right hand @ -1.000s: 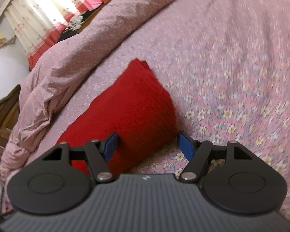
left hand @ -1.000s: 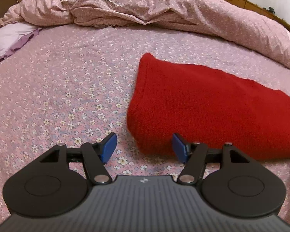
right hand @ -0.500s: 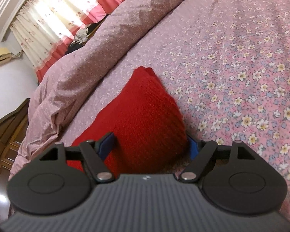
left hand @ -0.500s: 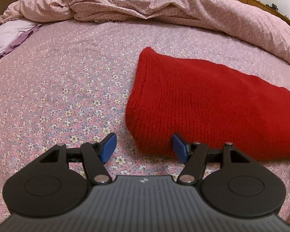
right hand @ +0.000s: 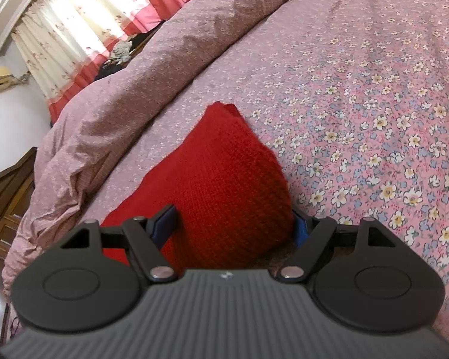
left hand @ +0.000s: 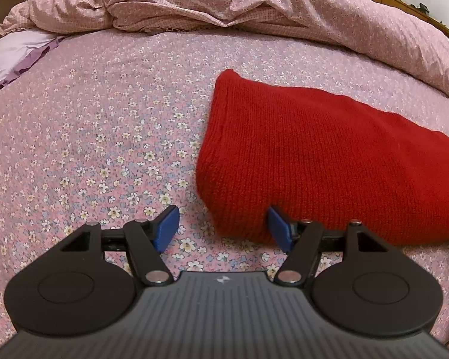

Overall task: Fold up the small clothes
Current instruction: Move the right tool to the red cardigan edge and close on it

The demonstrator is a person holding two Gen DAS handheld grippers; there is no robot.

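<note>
Red knitwear [left hand: 323, 155], folded into a thick wedge, lies flat on the bed's flowered sheet [left hand: 104, 137], with the rumpled pink duvet [left hand: 254, 3] heaped beyond it. I see my left gripper [left hand: 223, 227] spread wide just over the sheet at the garment's near corner: its right pad sits against the knit edge, its left pad over bare sheet, and nothing is pinched. My right gripper [right hand: 234, 224] straddles the other end of the same garment [right hand: 218, 179]; its jaws have just been opening, and the red bulk sits between them without being squeezed, the right pad half hidden behind the fabric. Curtains [right hand: 74, 36] with red bands hang past the duvet [right hand: 134, 77] in the right wrist view.
</note>
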